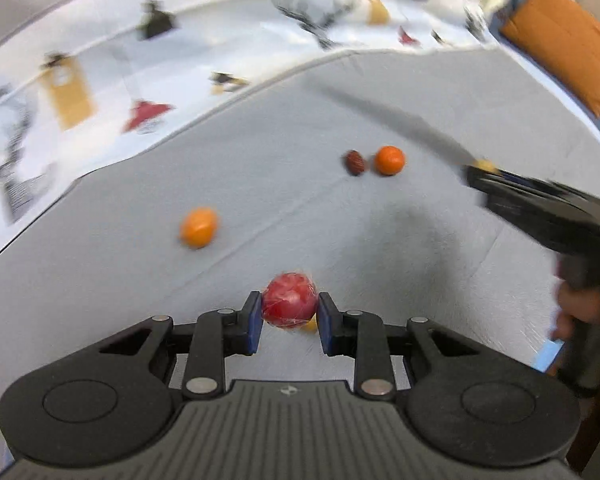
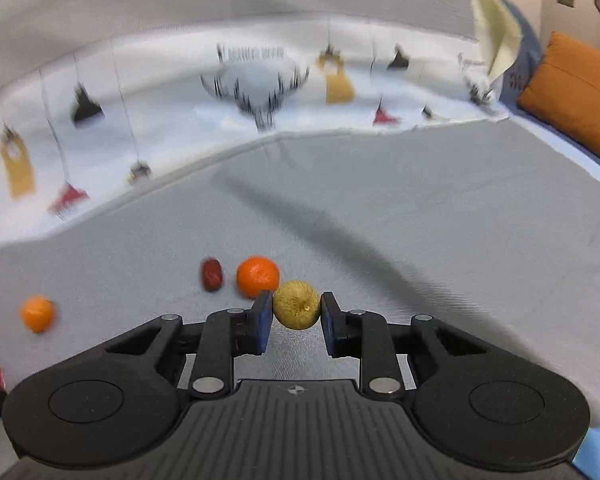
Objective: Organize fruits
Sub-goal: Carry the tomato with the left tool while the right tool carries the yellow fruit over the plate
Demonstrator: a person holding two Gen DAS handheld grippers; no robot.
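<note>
My left gripper [image 1: 290,308] is shut on a red fruit in clear wrap [image 1: 289,299], held above the grey surface [image 1: 140,280]. My right gripper [image 2: 296,312] is shut on a yellow-green fruit [image 2: 296,309]; it also shows in the left wrist view [image 1: 482,174] at the right. On the surface lie an orange [image 1: 389,160] [image 2: 257,276], a dark red date [image 1: 355,162] [image 2: 212,274] beside it, and a second orange [image 1: 199,227] [image 2: 38,313] further left. A small yellow piece [image 1: 310,325] peeks out below the red fruit.
A white printed cloth [image 1: 100,80] [image 2: 180,120] lies along the far edge of the grey surface. An orange cushion [image 1: 564,44] [image 2: 576,92] sits at the far right. A long dark shadow [image 2: 340,232] crosses the surface.
</note>
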